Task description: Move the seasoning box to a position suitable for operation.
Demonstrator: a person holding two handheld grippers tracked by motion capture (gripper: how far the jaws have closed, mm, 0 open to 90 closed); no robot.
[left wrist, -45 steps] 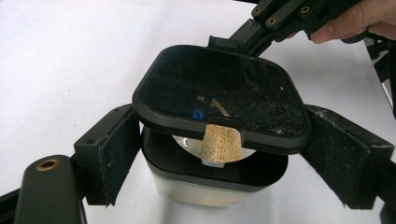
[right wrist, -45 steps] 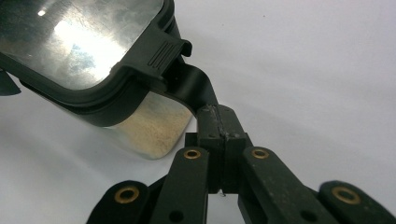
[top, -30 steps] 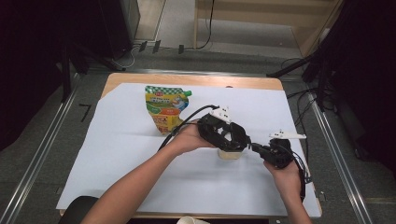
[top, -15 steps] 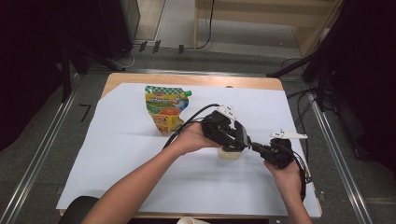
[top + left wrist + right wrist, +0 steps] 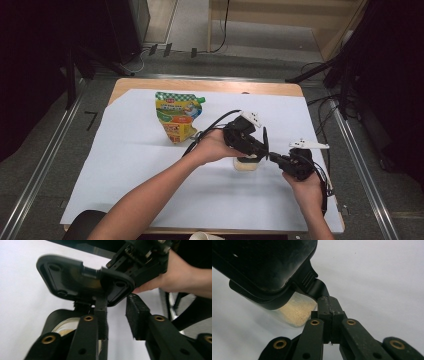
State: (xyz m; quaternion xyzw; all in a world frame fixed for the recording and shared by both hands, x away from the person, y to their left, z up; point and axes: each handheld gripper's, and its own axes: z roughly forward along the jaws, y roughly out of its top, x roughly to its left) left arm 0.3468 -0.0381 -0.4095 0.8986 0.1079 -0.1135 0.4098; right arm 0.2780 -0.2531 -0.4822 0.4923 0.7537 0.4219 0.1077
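Currently, status by item as follows.

Jar: a small clear jar [image 5: 245, 164] of pale powder stands on the white sheet [image 5: 150, 165] that covers the counter [image 5: 200, 86], between my two hands and right of the counter's middle. In the right gripper view the powder shows through its clear wall [image 5: 298, 312].

Lid: a black hinged flip lid [image 5: 82, 277] is on the jar and stands open, its underside facing the left gripper view. In the right gripper view the lid's dark bulk [image 5: 262, 267] sits over the jar, with a ribbed tab [image 5: 312, 283] projecting from its edge.

Right gripper: my right gripper [image 5: 329, 306] is pressed together on the lid tab, jaws meeting with the tab pinched between them. In the high view it [image 5: 272, 156] reaches in from the right, toward the jar.

Left gripper: my left gripper [image 5: 117, 315] is spread, with a clear gap between the two jaws. One jaw stands against the jar just below the open lid; the other is free in the air. In the high view it [image 5: 248, 150] sits directly over the jar.

Pouch: a green and yellow printed pouch [image 5: 176, 116] stands upright on the sheet, behind and to the left of the jar, well apart from both grippers.
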